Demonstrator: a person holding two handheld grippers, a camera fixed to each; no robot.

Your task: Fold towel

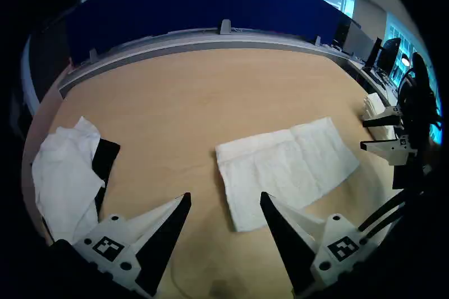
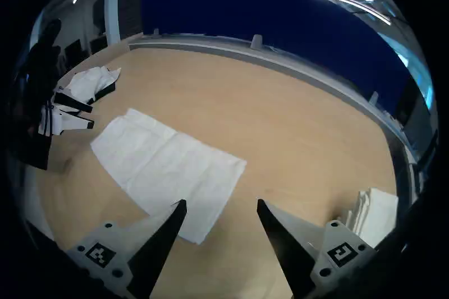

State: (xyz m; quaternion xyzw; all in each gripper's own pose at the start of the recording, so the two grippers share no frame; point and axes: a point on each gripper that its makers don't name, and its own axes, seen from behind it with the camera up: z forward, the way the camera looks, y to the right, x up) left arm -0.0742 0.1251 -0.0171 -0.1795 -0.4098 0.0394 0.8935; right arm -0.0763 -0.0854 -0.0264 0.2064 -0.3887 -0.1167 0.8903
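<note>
A white towel (image 1: 286,170) lies flat on a wooden table (image 1: 224,91). At each end of it hovers a gripper, left gripper (image 1: 224,198) and right gripper (image 2: 219,202), fingers spread, holding nothing. Beyond the towel's ends lie a crumpled cloth (image 1: 64,175) and a folded stack (image 2: 376,215).

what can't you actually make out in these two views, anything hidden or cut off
1. Black item, left gripper view: mostly under the crumpled white cloth; what it is cannot be told.
2. Folded stack, right gripper view: lower part behind a finger of the right claw; layer count unclear.
3. Towel, left gripper view: part of its near edge sits behind a finger of the left claw.
</note>
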